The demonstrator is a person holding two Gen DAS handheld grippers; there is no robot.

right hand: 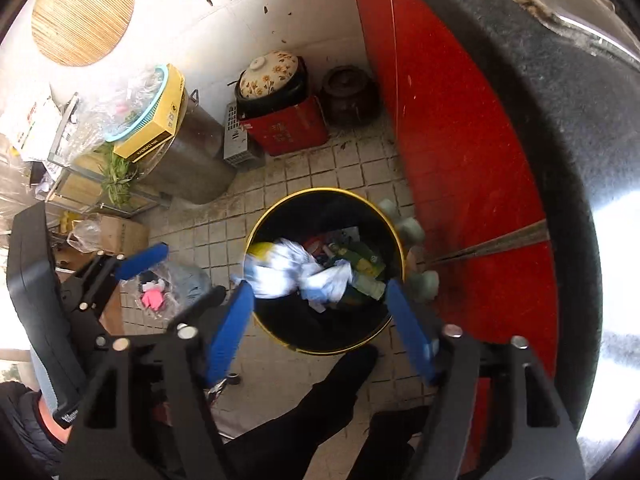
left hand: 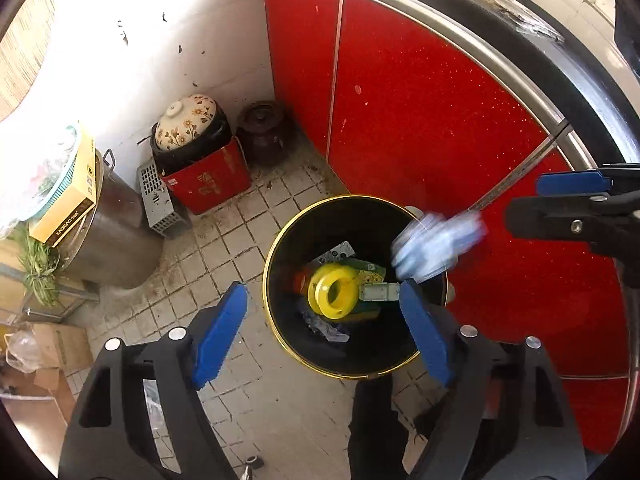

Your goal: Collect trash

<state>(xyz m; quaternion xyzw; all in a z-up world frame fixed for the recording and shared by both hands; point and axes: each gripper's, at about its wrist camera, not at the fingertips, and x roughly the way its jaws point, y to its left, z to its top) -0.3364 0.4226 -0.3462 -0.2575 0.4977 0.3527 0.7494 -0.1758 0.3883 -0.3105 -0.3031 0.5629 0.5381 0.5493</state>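
A black bin with a yellow rim (left hand: 352,220) (right hand: 320,328) stands on the tiled floor beside the red cabinet. Inside it lie a yellow ring (left hand: 316,292), green packaging and other scraps. My left gripper (left hand: 322,292) hangs open over the bin with nothing between its blue pads. A blurred white-and-blue crumpled wad (left hand: 436,248) is in the air at the bin's right rim, just below my right gripper (left hand: 560,200). In the right wrist view my right gripper (right hand: 317,288) is open above the bin, and the crumpled white-blue trash (right hand: 296,268) sits free of its pads. The left gripper (right hand: 172,280) shows at the left.
Red cabinet doors (left hand: 420,120) rise right of the bin. Against the back wall stand a floral-lidded pot (left hand: 188,122) on a red box, a brown jar (left hand: 264,128) and a steel pot (left hand: 116,224). A plastic bag (right hand: 168,284) lies on the floor. The person's dark leg (right hand: 340,380) is near the bin.
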